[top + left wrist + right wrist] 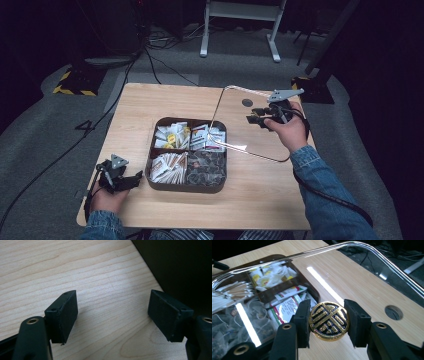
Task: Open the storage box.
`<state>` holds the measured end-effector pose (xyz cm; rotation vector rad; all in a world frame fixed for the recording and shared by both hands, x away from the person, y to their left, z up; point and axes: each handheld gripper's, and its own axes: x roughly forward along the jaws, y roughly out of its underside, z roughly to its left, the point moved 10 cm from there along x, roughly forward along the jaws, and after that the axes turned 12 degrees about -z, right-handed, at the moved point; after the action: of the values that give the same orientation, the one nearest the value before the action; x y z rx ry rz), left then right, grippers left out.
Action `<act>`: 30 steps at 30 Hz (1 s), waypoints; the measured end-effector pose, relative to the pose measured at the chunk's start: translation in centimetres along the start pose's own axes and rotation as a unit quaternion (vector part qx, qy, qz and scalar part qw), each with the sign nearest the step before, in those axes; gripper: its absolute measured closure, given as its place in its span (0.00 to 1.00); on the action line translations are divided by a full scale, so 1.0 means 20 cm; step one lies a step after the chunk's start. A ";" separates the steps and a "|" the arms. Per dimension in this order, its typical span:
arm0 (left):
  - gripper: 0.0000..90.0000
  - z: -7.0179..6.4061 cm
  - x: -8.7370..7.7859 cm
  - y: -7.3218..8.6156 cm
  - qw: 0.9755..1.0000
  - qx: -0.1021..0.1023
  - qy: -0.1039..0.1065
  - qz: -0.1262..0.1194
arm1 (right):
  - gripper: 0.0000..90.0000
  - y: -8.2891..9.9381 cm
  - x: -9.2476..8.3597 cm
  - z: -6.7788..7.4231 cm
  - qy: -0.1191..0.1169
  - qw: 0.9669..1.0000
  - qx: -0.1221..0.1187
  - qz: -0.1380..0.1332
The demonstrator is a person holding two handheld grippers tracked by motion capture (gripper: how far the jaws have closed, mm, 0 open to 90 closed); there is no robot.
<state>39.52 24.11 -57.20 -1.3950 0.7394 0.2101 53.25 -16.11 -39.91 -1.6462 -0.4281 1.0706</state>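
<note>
High view: right gripper (256, 120) far right over table (150, 97), holding clear lid (250, 125) tilted up, near edge resting by four-compartment tray (187, 186) at centre. Left gripper (134, 179) near left, just beside tray.
Left gripper view: jaws apart, nothing between.
Right gripper view: jaws clamped on gold knob (329, 321) of lid.

Wood table (265, 190) w/ grommet hole (247, 102), black cables (155, 70) on grey floor, white stand legs (240, 30) behind.
</note>
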 end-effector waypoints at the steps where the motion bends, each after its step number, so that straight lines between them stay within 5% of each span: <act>1: 0.27 0.00 0.00 0.00 1.000 0.001 0.000 0.001 | 0.65 0.02 -0.02 -0.04 0.007 1.000 0.005 0.001; 11: 0.27 0.01 0.01 0.01 1.000 0.002 -0.004 0.001 | 0.65 0.13 -0.06 -0.19 0.030 0.999 0.013 0.011; 19: 0.26 0.01 0.01 0.01 1.000 -0.005 0.000 -0.003 | 0.65 0.30 -0.06 -0.33 0.050 0.998 0.020 0.026; 30: 0.23 0.02 0.02 0.01 1.000 -0.012 0.000 -0.012 | 0.65 0.51 -0.02 -0.40 0.053 0.996 0.053 0.041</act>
<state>39.81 24.33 -57.61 -1.4261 0.7212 0.2017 57.16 -24.61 -48.78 -1.6295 -0.2322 1.0440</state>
